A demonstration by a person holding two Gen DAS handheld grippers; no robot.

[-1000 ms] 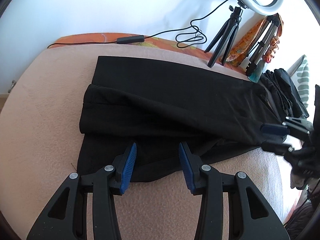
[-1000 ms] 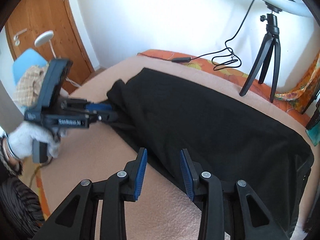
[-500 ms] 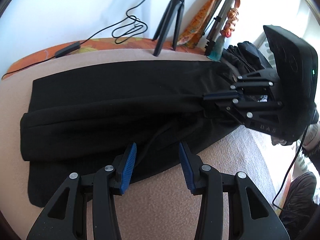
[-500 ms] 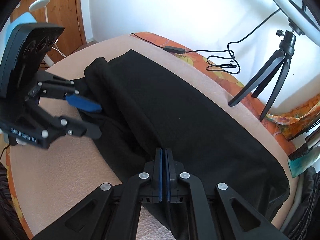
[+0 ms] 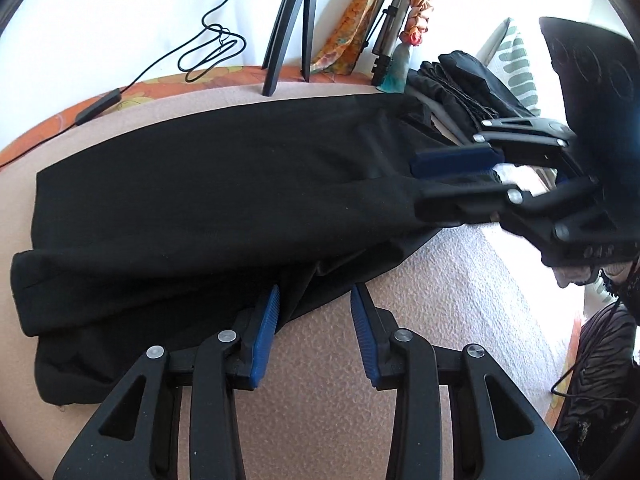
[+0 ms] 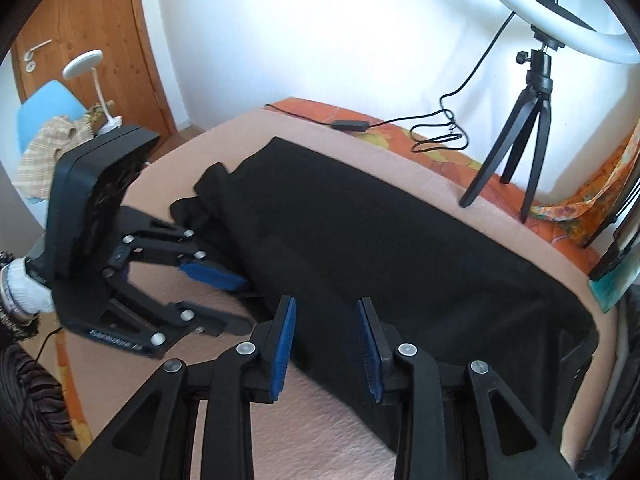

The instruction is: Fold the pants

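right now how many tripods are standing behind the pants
2. A black tripod stands at the bed's far edge behind the black pants; a silver-grey tripod leans just right of it. Others may be hidden.

A white wall (image 6: 320, 32) is standing behind the bed. A pink blanket (image 5: 320, 408) is covering the bed, and an orange flowery sheet (image 6: 404, 134) is peeking out at the edge. A ring light (image 6: 560, 20) is sitting on a black tripod (image 6: 516, 152). A brown wooden door (image 6: 100, 28) is showing beside a blue chair (image 6: 44, 104).
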